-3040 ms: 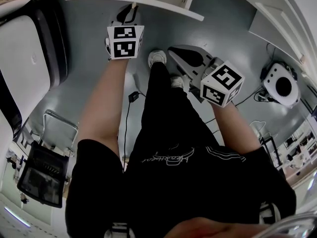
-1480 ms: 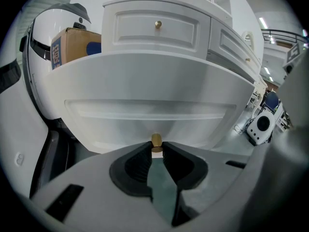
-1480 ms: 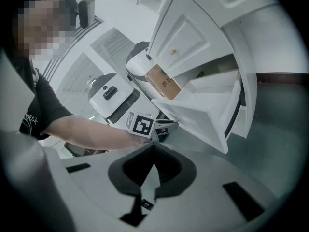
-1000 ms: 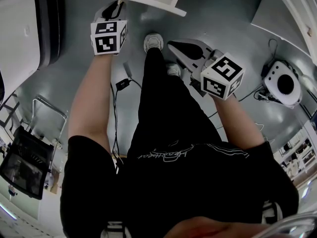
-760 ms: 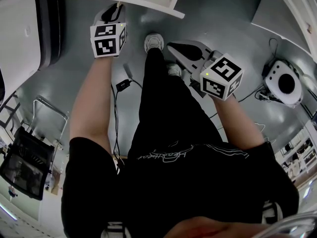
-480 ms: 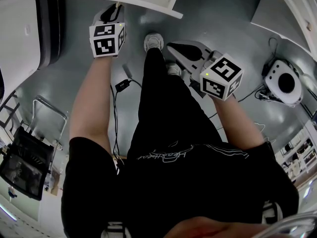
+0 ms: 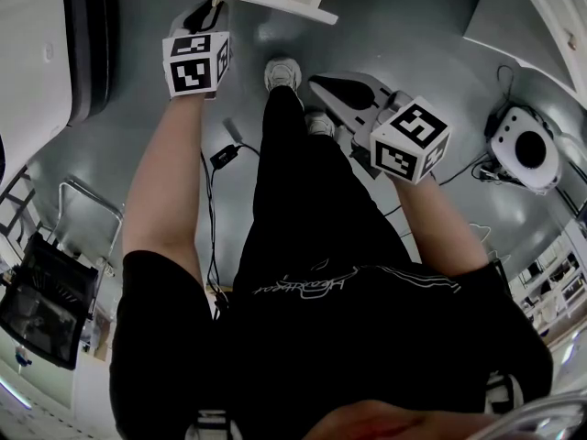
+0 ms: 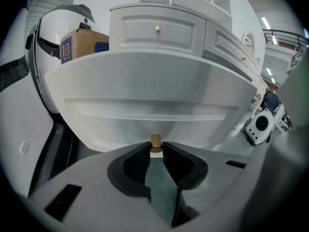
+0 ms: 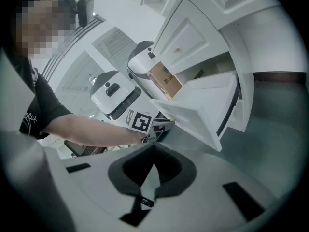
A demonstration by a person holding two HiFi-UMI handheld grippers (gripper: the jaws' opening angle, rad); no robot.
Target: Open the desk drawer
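Fills the left gripper view with the white front panel of the desk drawer (image 8: 154, 105), a small brass knob (image 8: 156, 140) low at its middle. Pinches that knob between the pads of the left gripper (image 8: 155, 148): jaws nearly together, parted only by the knob's width, the panel just beyond the fingertips.

Gives none of this grip in the head view. Offers there only the drawer's white edge along the top, with the left gripper's marker cube (image 7: 194, 62) just below it and the tips reaching up to the panel.

Adds the side-on look in the right gripper view alone. Shows the drawer jutting out of the white desk (image 9: 227, 42), pulled partway from its opening, the left gripper at its front at the end of the person's forearm (image 9: 87, 129). Shows also a cardboard box (image 9: 165, 79) behind the front panel; cannot tell whether inside the drawer or on a ledge above it.

Keeps the right gripper (image 9: 153, 146) well apart from the drawer, to the right of the person's leg in the head view, jaws pressed together on nothing.

Farther out: an upper drawer (image 8: 158, 29) with its own brass knob above, and a white device (image 7: 523, 159) with a dark round face on the floor at right.
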